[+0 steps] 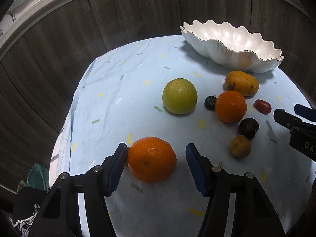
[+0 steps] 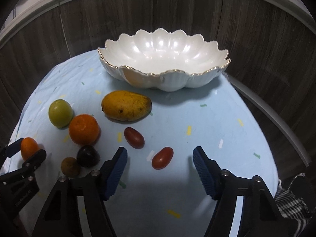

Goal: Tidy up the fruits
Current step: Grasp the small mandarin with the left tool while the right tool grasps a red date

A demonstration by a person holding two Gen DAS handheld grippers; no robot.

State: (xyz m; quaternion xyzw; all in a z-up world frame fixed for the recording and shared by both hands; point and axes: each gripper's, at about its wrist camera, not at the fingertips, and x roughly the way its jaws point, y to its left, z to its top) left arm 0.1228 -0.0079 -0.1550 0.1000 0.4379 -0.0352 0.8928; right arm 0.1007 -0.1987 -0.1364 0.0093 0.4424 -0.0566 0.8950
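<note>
The left gripper (image 1: 156, 162) brackets a large orange (image 1: 151, 159), left pad touching, right pad apart. The right gripper (image 2: 160, 158) stands unclenched around a red fruit (image 2: 162, 157). The white bowl (image 2: 207, 73) sits at upper centre.

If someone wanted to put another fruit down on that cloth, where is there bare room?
Bare cloth lies left of the green fruit, and right of the red tomato in front of the bowl. It is crowded around the smaller orange and the mango.
</note>
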